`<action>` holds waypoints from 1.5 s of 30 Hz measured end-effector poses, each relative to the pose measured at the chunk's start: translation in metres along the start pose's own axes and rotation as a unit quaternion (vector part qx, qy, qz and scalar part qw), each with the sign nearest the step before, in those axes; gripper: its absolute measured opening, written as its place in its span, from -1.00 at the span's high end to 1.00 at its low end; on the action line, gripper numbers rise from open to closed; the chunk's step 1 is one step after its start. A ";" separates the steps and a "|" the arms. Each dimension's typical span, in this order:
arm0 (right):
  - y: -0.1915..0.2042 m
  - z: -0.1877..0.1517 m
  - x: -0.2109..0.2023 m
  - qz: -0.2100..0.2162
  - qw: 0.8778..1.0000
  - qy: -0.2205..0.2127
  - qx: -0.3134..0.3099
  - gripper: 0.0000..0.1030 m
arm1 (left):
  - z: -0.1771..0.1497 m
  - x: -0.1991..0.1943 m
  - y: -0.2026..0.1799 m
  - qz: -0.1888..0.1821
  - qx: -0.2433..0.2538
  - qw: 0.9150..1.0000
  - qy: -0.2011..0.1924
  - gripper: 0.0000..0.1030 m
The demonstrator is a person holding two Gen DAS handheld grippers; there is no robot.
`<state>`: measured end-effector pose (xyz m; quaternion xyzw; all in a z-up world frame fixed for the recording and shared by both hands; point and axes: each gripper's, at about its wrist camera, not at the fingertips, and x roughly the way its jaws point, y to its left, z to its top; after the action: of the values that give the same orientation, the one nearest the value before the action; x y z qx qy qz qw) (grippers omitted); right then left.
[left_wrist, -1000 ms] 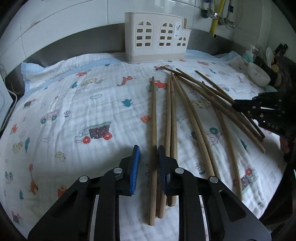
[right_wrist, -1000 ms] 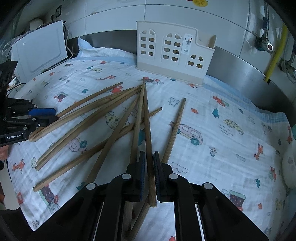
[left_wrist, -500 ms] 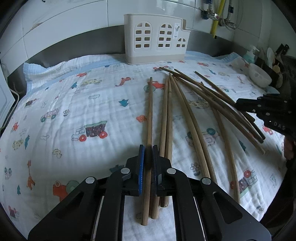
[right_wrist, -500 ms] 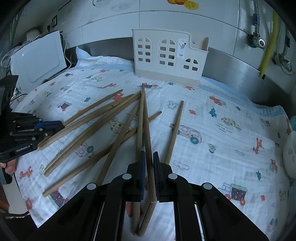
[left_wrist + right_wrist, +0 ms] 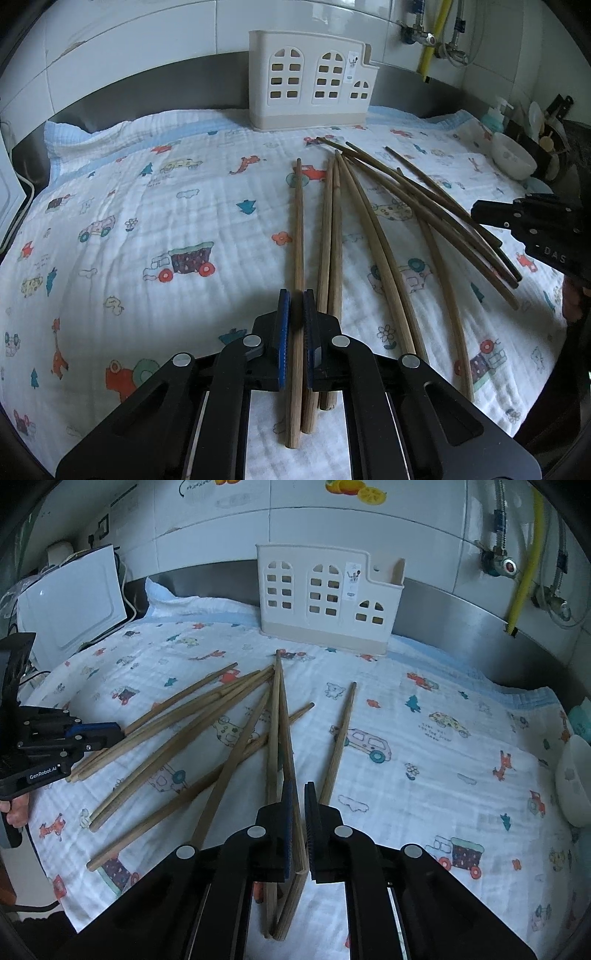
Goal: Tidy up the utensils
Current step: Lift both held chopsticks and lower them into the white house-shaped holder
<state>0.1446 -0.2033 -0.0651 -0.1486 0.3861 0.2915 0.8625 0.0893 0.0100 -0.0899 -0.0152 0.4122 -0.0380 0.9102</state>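
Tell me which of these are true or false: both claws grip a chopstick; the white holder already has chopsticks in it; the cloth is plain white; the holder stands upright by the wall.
1. Both claws grip a chopstick. True: the left claw and the right claw are each shut on one.
2. The white holder already has chopsticks in it. False: none show in it; the chopsticks lie on the cloth.
3. The cloth is plain white. False: it has cartoon prints.
4. The holder stands upright by the wall. True.

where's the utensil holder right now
The white utensil holder stands upright at the far edge of the printed cloth, against the steel backsplash, beyond the tips of the scattered chopsticks; both wrist views show it top centre.
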 end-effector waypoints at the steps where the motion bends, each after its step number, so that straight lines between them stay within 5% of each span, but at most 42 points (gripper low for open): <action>1: 0.000 0.001 0.002 0.002 1.000 0.001 -0.003 0.80 | 0.000 0.001 0.000 0.001 0.001 1.000 0.003 0.89; 11: -0.001 -0.004 0.019 0.006 1.000 0.025 -0.009 0.76 | -0.006 0.000 -0.002 0.003 0.007 1.000 -0.008 0.85; 21: 0.006 0.002 -0.012 0.005 1.000 -0.018 0.002 0.86 | 0.000 -0.004 -0.001 -0.004 0.011 1.000 -0.003 0.89; 37: 0.004 0.037 -0.067 0.024 0.994 -0.096 0.045 0.87 | 0.048 -0.065 0.008 -0.032 -0.009 0.991 -0.127 0.89; 45: 0.006 0.055 -0.078 0.023 0.993 -0.112 0.039 0.87 | 0.070 -0.071 0.004 -0.046 -0.010 0.991 -0.125 0.89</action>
<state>0.1308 -0.2025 0.0294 -0.0726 0.3017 0.3112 0.8982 0.0954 0.0197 0.0089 -0.0476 0.2947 -0.0736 0.9516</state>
